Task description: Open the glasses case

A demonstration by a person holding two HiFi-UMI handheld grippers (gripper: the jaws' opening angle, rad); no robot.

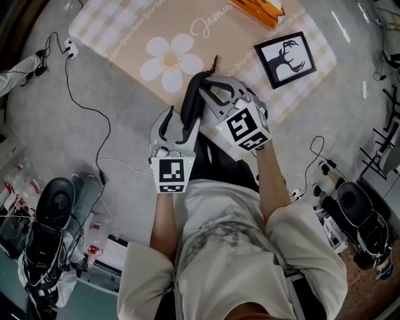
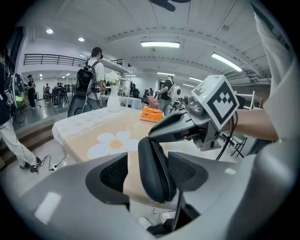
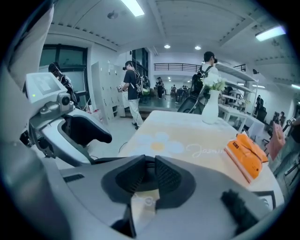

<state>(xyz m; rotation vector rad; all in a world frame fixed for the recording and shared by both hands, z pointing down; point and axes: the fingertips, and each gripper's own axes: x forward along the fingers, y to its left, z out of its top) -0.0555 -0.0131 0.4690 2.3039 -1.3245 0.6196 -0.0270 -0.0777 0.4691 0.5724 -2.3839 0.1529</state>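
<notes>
Just clear of the tabletop's (image 1: pixel 112 37) near edge, up in the air: black glasses case (image 1: pixel 191 103), closed as far as shows, standing on its end and leaning a little. Flanked low down by the left gripper (image 1: pixel 180 122), jaws set apart; touching the pad on one side, with a strip of beige cloth showing through the gap on the other. Pinched at its upper end by the right gripper (image 1: pixel 211 82), jaws drawn almost together on a thin dark edge of the case. Seen in the left gripper view as a rounded dark shell between two mesh pads, met at the top by a jaw of the right gripper. Both marker cubes turned toward the head camera. Farther back on the tabletop: large white flower print (image 1: pixel 169 59), framed picture (image 1: pixel 285 58) of a dark antlered shape near the right edge, orange box (image 1: pixel 257 9) at the far edge, white vase (image 2: pixel 113 99) beyond. Off to the left, black cables (image 1: pixel 84 106) trailing over the grey floor.
</notes>
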